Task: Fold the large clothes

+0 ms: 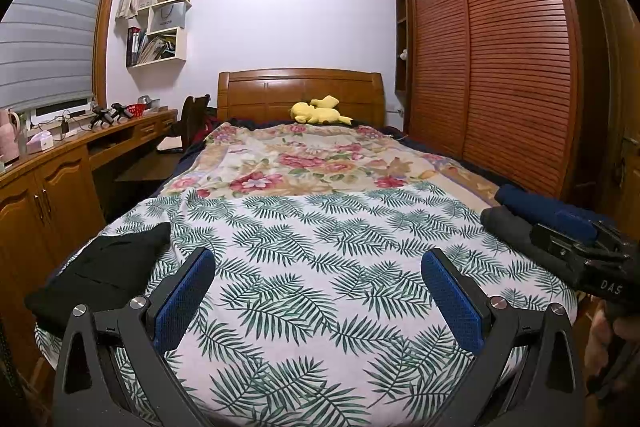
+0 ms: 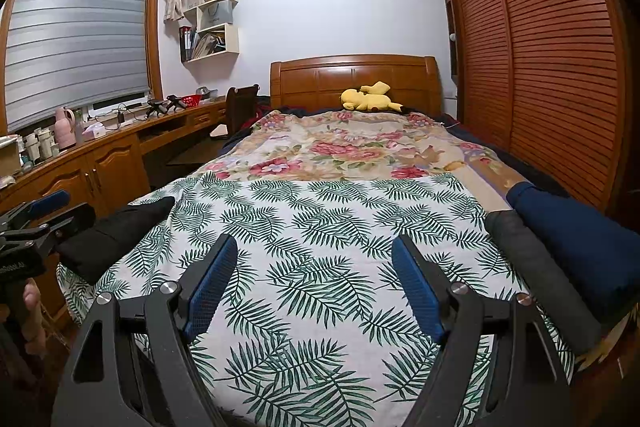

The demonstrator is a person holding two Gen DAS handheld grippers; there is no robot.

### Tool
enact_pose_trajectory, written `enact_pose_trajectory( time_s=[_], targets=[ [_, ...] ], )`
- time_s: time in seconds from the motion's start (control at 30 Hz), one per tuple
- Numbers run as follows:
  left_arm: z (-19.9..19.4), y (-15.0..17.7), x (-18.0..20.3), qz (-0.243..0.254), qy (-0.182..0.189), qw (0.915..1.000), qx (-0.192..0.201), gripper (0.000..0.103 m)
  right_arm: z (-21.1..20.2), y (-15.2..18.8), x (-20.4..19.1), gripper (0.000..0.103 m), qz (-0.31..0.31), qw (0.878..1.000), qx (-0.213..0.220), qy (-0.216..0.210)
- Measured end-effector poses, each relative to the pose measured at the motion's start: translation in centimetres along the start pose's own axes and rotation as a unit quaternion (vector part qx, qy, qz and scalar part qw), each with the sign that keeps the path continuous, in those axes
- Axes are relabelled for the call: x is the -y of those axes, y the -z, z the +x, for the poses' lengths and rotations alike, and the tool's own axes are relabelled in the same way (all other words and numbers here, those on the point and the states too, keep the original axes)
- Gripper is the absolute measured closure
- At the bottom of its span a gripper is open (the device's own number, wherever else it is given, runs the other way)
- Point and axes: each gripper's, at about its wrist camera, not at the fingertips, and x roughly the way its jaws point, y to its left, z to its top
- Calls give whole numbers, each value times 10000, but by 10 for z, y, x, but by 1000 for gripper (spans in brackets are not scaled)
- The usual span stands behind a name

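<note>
Both my jaws wide, empty. Black folded garment (image 1: 100, 267) at bed's (image 1: 320, 267) left edge, long axis toward headboard; grey roll (image 2: 536, 267), navy roll (image 2: 580, 231) at right edge, likewise.

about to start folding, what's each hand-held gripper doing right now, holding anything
left hand-held gripper: open, holding nothing.
right hand-held gripper: open, holding nothing.

Folded garments (image 2: 576, 239) – three; plush toy (image 2: 368, 98) – one; claws (image 2: 314, 259) – two.
</note>
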Motion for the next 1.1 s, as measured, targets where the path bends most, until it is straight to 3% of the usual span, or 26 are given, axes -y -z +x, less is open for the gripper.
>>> enact_pose_trajectory(
  time_s=[1.1],
  targets=[
    [-1,1,0,13,11,10000,34,1,-2,0,4,23,0,10000,11,7]
  ],
)
